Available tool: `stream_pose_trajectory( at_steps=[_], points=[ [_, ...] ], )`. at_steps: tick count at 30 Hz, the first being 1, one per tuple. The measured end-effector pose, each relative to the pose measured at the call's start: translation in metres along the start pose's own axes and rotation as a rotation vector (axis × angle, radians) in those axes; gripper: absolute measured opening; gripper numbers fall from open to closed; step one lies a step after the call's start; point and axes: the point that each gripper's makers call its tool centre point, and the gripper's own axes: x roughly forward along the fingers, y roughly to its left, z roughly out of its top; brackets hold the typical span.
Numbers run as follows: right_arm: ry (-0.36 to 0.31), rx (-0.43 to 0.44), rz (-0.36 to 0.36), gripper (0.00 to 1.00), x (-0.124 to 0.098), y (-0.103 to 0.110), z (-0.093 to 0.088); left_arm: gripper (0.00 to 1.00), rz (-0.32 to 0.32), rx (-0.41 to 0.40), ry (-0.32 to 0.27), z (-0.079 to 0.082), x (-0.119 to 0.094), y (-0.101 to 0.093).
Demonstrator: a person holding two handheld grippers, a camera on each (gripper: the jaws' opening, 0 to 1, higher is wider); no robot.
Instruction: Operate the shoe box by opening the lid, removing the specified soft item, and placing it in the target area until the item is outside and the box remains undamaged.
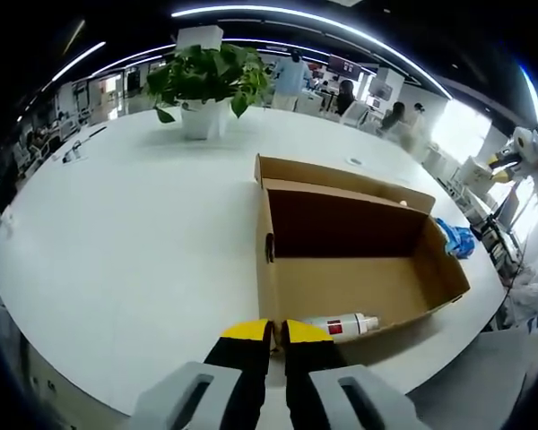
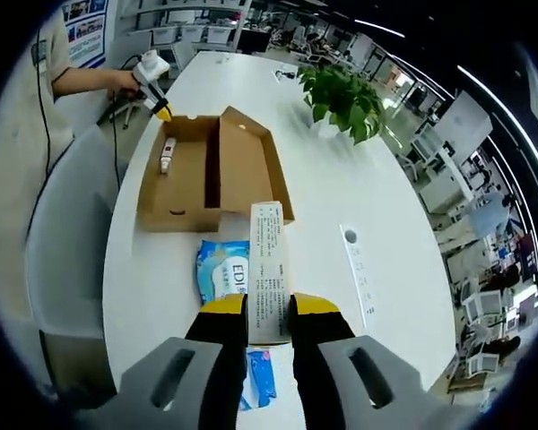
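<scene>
The brown shoe box (image 1: 359,269) lies open on the white table, its lid (image 1: 341,179) folded back. A white bottle with a red label (image 1: 341,324) rests inside against the near wall. My left gripper (image 1: 276,333) hovers just over that wall, jaws together with nothing between them. In the right gripper view the box (image 2: 193,179) sits farther off, with the bottle (image 2: 168,154) inside and the left gripper (image 2: 158,98) at its far end. My right gripper (image 2: 269,309) is shut on a long white printed carton (image 2: 269,255). A soft blue wipes pack (image 2: 222,270) lies on the table beside it.
A potted plant (image 1: 206,85) stands at the back of the table (image 1: 117,251), also visible in the other view (image 2: 345,90). Another blue packet (image 2: 262,376) lies under my right gripper. A grey chair (image 2: 67,242) and a person's sleeve (image 2: 54,54) are along the table's edge.
</scene>
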Motion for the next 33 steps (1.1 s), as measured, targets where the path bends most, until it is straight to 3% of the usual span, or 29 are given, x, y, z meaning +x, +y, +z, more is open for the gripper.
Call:
stream_pose_trajectory(
  at_steps=[33],
  points=[
    [0.192,0.005,0.067,0.15,0.047,-0.030,-0.102,0.05,0.002,-0.007,0.022,0.001,0.003,0.001]
  ],
)
